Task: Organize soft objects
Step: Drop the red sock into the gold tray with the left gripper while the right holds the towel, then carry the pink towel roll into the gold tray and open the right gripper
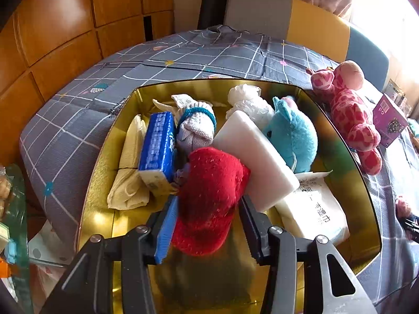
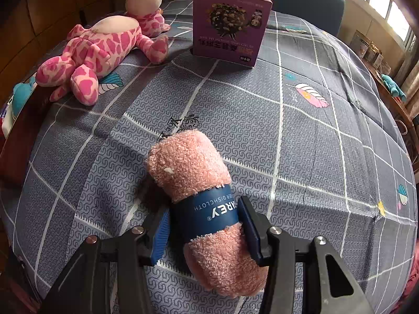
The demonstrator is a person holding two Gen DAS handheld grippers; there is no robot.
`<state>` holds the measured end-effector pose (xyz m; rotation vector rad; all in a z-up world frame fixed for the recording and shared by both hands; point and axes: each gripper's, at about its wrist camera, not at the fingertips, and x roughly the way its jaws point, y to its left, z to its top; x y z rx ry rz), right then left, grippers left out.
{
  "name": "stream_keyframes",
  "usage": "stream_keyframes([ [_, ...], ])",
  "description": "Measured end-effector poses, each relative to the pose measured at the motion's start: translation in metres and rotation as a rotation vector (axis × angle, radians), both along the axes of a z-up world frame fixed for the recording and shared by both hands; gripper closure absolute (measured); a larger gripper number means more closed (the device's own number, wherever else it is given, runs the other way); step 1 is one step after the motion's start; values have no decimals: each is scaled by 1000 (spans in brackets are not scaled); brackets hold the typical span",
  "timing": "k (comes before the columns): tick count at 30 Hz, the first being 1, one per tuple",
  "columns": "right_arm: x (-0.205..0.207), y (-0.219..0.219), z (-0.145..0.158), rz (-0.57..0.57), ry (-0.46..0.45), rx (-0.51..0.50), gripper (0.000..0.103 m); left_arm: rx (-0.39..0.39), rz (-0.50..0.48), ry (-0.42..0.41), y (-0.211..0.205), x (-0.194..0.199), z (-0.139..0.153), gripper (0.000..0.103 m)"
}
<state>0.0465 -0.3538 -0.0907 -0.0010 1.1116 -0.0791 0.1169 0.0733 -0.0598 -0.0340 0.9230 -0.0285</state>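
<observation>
My left gripper (image 1: 207,206) is shut on a red plush strawberry (image 1: 209,198) and holds it inside the gold box (image 1: 104,157). The box holds a blue tissue pack (image 1: 158,146), a yellow cloth (image 1: 132,167), a knitted grey roll (image 1: 195,128), a white sponge block (image 1: 255,157), a blue plush (image 1: 293,133), a white plastic bag (image 1: 247,99) and a wet-wipe pack (image 1: 314,206). My right gripper (image 2: 204,214) is shut on a rolled pink dishcloth (image 2: 199,196) with a blue paper band, which lies on the cloth-covered table.
A pink spotted plush giraffe (image 2: 102,47) lies on the grey checked tablecloth (image 2: 301,136) beside the box; it also shows in the left wrist view (image 1: 351,115). A purple carton (image 2: 227,23) stands behind it. Chairs (image 1: 262,13) stand at the far edge.
</observation>
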Motion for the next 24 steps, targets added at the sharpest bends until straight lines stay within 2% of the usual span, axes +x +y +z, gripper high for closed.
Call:
stream_keyframes([
  [4,0,0,0,0,0,0,53,1,3,-16,1,-11,4,50],
  [14,-2,1,0,-3,-6,-12,53,-7,-2,-54,1,-34,18,50],
  [17,-3,2,0,-7,-9,-14,53,-12,3,-76,2,-39,25,45],
  [24,-5,6,0,-23,-19,-34,53,-32,2,-111,6,-49,40,44],
])
